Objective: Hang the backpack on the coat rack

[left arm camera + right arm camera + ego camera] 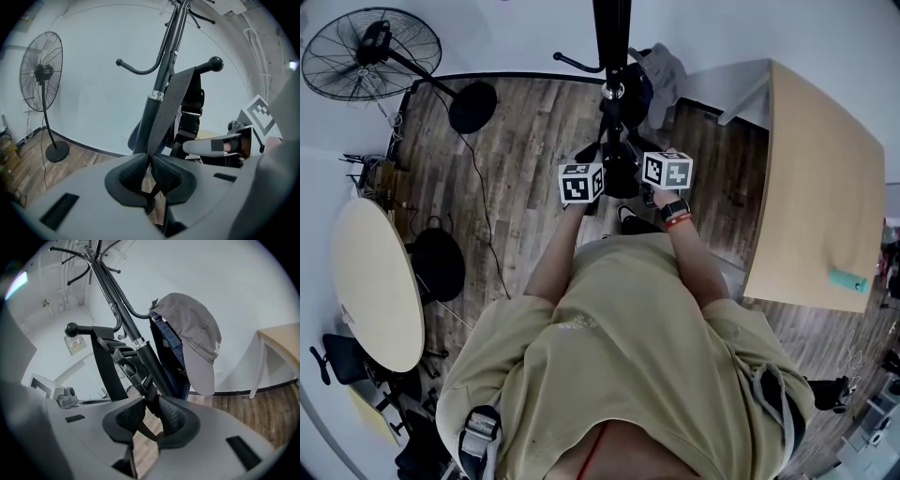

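**A:** Your left gripper (pixel 149 165) has its pads pressed together on the wide grey webbing strap (pixel 171 108). That strap runs up over the ball-tipped hook (pixel 210 64) of the black metal coat rack (pixel 161 75).

**B:** Your right gripper (pixel 150 409) is looser. Its fingers stand a little spread, with a narrow black buckled strap (pixel 136 373) passing between them, close against the pole.

**A:** The black backpack (pixel 621 176) sits tight against the pole, between your two marker cubes, with its strap over that hook.

**B:** To the far right of the pole, a grey cap (pixel 192 329) rests over a navy cloth (pixel 169 352) on another hook.

**A:** As for room, the light wooden rectangular table (pixel 825 178) has its long edge just to your right, and its far corner is near the rack.

**B:** To your left the wood plank floor (pixel 520 141) lies open as far as the black standing fan (pixel 370 52), crossed only by a thin cable (pixel 485 220). The pale round table (pixel 370 281) edges in at your near left.
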Demonstrator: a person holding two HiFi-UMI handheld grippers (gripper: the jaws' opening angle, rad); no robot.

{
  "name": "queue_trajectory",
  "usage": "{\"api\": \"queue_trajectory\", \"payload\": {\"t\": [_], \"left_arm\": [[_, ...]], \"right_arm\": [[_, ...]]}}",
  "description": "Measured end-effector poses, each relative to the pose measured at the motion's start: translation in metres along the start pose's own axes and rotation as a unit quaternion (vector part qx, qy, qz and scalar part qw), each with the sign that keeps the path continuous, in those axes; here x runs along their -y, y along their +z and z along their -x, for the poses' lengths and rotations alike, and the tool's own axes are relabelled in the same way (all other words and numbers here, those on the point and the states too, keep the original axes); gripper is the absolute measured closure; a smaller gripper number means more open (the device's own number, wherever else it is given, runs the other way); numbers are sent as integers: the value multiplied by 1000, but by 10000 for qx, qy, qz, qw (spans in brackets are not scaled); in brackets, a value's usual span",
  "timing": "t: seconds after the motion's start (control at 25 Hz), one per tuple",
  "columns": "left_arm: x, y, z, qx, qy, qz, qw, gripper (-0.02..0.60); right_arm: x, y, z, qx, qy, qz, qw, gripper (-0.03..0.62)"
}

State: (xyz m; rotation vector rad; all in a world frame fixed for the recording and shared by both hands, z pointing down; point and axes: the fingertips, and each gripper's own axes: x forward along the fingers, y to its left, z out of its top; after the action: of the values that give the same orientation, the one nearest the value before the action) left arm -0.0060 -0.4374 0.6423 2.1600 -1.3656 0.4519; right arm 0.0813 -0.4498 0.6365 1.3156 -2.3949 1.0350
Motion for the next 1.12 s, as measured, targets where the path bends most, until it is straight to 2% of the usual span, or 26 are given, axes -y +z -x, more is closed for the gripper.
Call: {"api": "queue_trajectory", "payload": {"t": [0.08,0.24,0.36,0.72,1.12], "left_arm": [[1,1,1,15,-4,-46,10000,553],[5,4,5,87,-42,-120,9999,531],[8,7,7,150,-54,-183,9997,488],[13,21,23,415,-96,-268,9987,488],[12,55,55,922,-19,-385,9950,488]], "right_arm": [[0,2,1,35,5,2,10000,480],[-4,7,7,113,-7,154,9998,476],[-7,11,12,205,6,234,9995,476],[-13,21,30,472,50,294,9984,476],[-29,45,53,867,18,509,9949,480]]}}
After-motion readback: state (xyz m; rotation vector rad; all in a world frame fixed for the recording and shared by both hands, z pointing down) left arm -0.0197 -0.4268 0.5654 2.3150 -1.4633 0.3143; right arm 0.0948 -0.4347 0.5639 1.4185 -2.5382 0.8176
